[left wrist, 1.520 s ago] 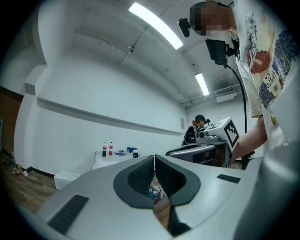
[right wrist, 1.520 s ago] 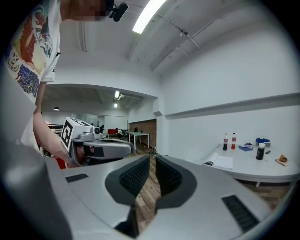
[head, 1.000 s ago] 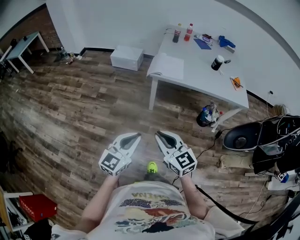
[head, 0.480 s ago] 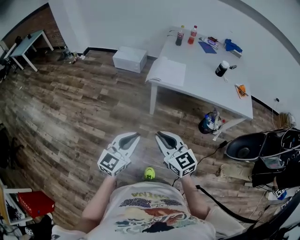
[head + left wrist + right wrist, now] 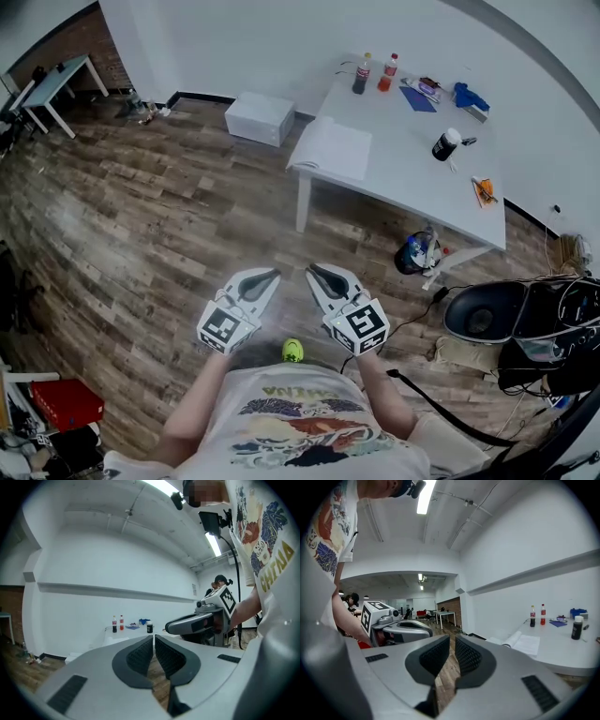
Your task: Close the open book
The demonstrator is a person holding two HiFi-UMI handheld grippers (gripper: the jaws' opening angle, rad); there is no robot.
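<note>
The open book [image 5: 330, 148] lies with white pages up on the near left end of the white table [image 5: 412, 178], far ahead of both grippers. In the right gripper view the book [image 5: 527, 644] is at the right, on the table edge. My left gripper [image 5: 266, 276] and right gripper [image 5: 313, 271] are side by side over the wooden floor, in front of the person's chest, pointing at the table. The left gripper [image 5: 153, 637] has its pads together with nothing between them. The right gripper [image 5: 452, 638] is likewise shut and empty.
Two bottles [image 5: 372, 73], a black cup [image 5: 443, 145] and blue items [image 5: 466, 96] stand further back on the table. A white box [image 5: 259, 118] sits on the floor by the wall. A bag [image 5: 415, 255] lies under the table, with black equipment and cables [image 5: 525, 319] at the right.
The person has walked toward the table, so table and book sit slightly nearer in the head view. Both grippers travelled along, still side by side and shut.
</note>
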